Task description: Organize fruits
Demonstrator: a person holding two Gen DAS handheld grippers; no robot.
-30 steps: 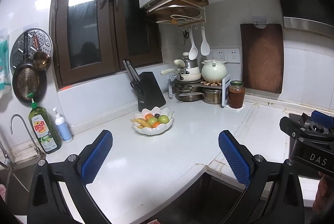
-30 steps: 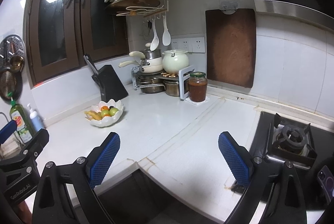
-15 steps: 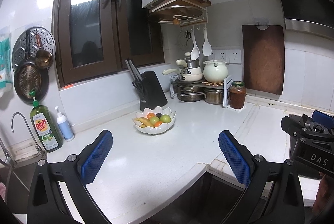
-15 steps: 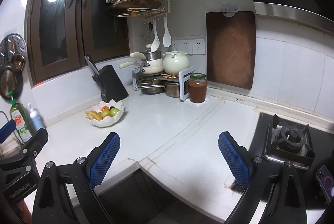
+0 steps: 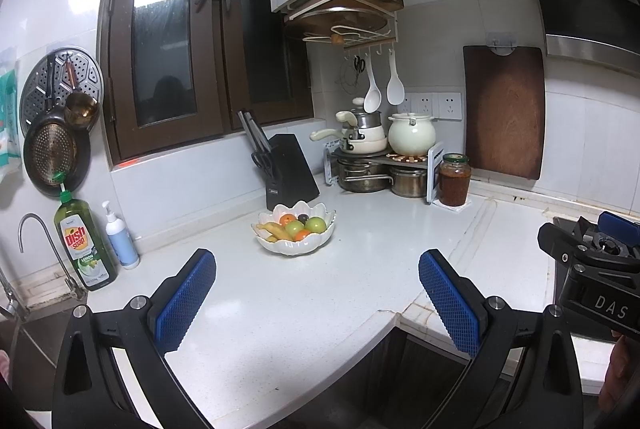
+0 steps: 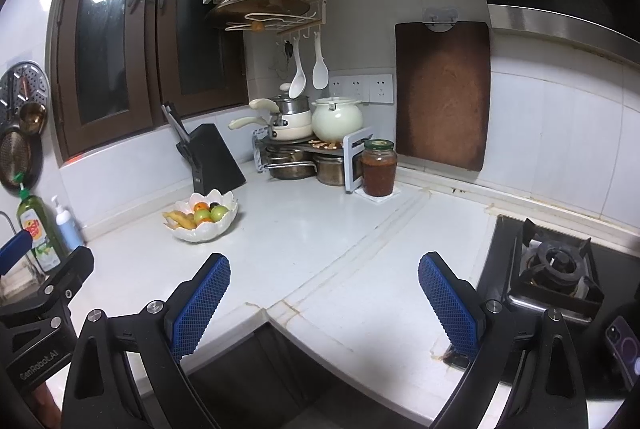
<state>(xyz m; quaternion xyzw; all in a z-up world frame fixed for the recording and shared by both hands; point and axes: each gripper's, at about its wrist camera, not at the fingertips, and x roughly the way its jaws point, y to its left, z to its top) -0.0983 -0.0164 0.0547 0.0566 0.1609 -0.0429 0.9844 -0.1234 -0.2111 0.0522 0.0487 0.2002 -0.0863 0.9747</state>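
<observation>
Fruit bowl (image 5: 295, 238) unmoved on counter; tools (both agape) slightly nearer.

White L-shaped countertop (image 5: 360, 269), pale seams running across it. Directly on it: a white scalloped fruit bowl (image 5: 295, 245) near mid-counter; a black knife block (image 5: 289, 173) just behind the bowl; a metal pot rack (image 5: 380, 165) in the far corner; a glass jar (image 5: 454, 179) on a small white mat, right of the rack; at far left, a green dish soap bottle (image 5: 84, 241) beside a white pump bottle (image 5: 120, 235). A gas hob (image 6: 556, 277) is set in at right.
</observation>
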